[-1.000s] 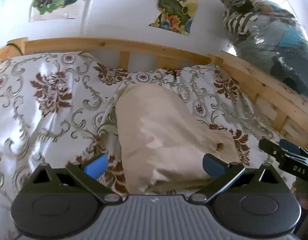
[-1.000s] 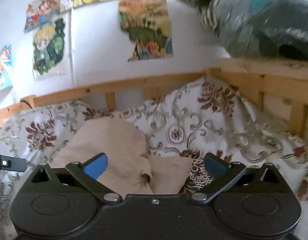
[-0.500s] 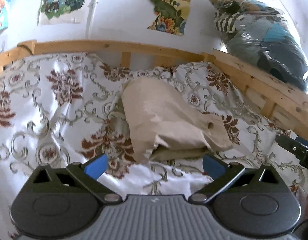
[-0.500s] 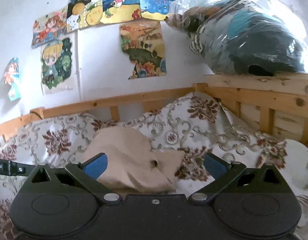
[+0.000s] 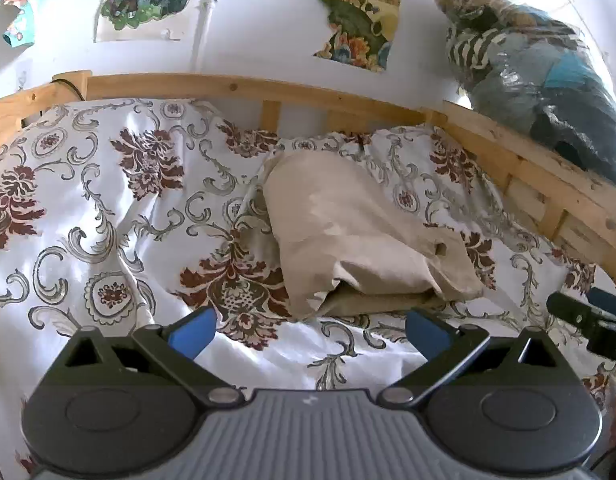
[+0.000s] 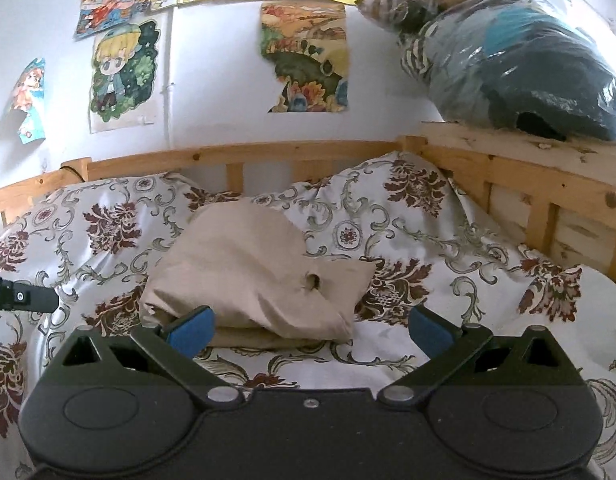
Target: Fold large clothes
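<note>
A beige garment (image 5: 348, 236) lies folded in a thick stack on the floral bedspread (image 5: 108, 216), with a small hole showing in its top layer. My left gripper (image 5: 308, 334) hangs open just in front of the stack, nothing between its blue pads. In the right wrist view the same beige garment (image 6: 252, 272) sits ahead and slightly left of my right gripper (image 6: 310, 330), which is open and empty too. The tip of the right gripper (image 5: 588, 320) shows at the right edge of the left wrist view, and the left gripper's tip (image 6: 20, 300) at the left edge of the right wrist view.
A wooden bed rail (image 5: 244, 88) runs along the back and the right side. A plastic bag of clothes (image 6: 508, 56) rests on the right rail. Cartoon posters (image 6: 120, 76) hang on the white wall. The bedspread is rumpled into ridges around the garment.
Both grippers have drawn back and up from the beige garment, which now lies farther ahead on the bed. It rests untouched in its folded stack.
</note>
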Demonstrator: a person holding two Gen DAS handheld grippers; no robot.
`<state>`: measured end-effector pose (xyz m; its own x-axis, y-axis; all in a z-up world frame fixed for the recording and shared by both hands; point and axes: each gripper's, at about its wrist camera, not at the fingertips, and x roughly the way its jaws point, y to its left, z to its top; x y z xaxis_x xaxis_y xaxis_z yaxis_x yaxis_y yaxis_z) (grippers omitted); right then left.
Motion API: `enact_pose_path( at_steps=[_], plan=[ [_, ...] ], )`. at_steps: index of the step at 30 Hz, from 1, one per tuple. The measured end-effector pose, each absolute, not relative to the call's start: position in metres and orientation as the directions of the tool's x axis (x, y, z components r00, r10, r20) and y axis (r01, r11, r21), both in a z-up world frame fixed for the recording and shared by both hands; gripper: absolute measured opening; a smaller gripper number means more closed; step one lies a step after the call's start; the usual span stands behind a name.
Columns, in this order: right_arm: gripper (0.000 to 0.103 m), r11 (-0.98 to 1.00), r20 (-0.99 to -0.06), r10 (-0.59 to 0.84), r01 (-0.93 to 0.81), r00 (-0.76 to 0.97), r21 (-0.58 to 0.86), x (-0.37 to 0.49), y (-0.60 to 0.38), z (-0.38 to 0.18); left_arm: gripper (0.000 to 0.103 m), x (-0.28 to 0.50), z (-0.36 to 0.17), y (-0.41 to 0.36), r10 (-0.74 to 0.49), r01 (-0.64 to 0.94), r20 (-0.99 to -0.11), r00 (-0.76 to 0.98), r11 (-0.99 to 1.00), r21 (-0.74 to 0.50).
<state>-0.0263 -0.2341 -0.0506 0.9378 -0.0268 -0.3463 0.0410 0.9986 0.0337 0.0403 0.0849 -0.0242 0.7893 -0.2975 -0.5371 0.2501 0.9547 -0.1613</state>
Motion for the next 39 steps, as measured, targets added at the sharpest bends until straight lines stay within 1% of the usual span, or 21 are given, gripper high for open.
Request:
enact_pose_path(
  at_steps=[15, 39],
  plan=[
    [0.102, 0.996, -0.351, -0.026, 0.055, 0.936, 0.074, -0.0254, -0.241, -0.0506, 0.102, 0.0394, -0.0242, 0.083, -0.295, 0.254, -0.543, 0.786, 0.955, -0.151],
    [0.102, 0.996, -0.352, -0.024, 0.054, 0.936, 0.075, -0.0251, -0.2419, -0.0508, 0.102, 0.0388, -0.0248, 0.0809, -0.294, 0.26, -0.551, 0.781, 0.955, -0.141]
  ],
)
